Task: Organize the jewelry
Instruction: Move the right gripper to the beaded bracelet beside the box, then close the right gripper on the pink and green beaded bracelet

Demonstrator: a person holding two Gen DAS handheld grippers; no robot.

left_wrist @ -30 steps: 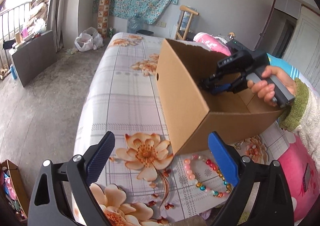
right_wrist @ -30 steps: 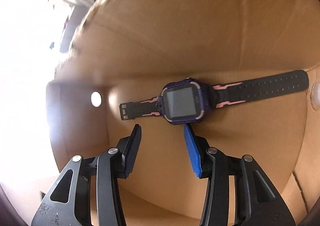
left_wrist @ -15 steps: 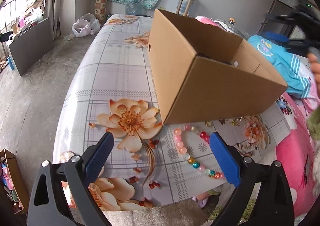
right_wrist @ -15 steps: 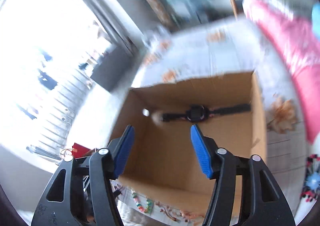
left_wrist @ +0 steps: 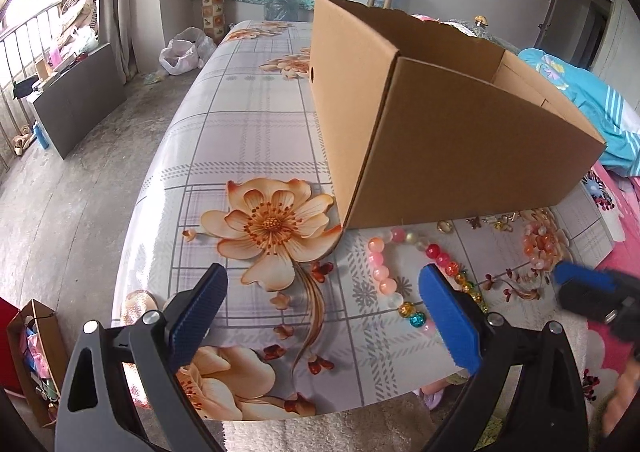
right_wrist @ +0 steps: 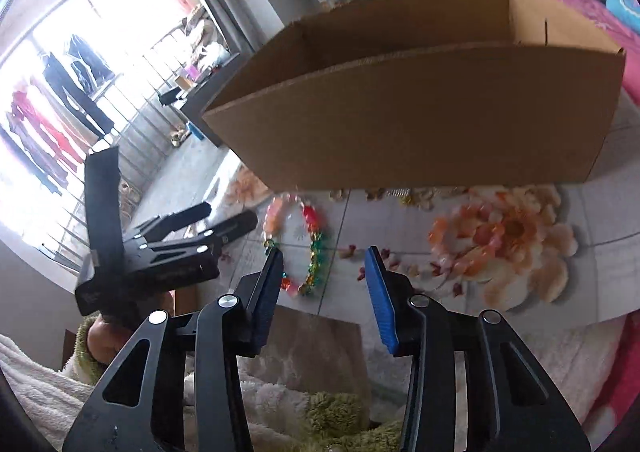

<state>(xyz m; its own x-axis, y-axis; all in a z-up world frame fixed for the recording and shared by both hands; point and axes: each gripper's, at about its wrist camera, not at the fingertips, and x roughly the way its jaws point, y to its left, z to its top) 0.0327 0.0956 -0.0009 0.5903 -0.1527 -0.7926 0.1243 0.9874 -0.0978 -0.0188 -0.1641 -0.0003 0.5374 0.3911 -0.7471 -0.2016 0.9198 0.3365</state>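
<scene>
right gripper (right_wrist: 325, 280): jaws are closing with nothing between them, hanging over the near table edge and pointing down at the bead loop
left gripper (left_wrist: 322, 316): jaws are standing wide apart, empty, hovering above the floral tablecloth (left_wrist: 248, 139) just left of the beads
beaded bracelet (left_wrist: 416, 276): one, lying flat on the cloth right in front of the box's near wall, between the two grippers
bracelet handling: judging light, floppy string of hard glossy beads, likely rolling and slipping under the pads; pinching across one side of the loop is looking safest, not the middle hole
second bead cluster (left_wrist: 540, 244): one orange-pink pile, lying further right, close to the box
small trinkets (left_wrist: 492, 221): a short row sitting at the foot of the box wall, tiny and blurred, count is not readable; probably needing a fingertip-edge pinch
cardboard box (left_wrist: 452, 147): one, open top, standing on the table, inside is hidden from both views
grippers counted: two
</scene>
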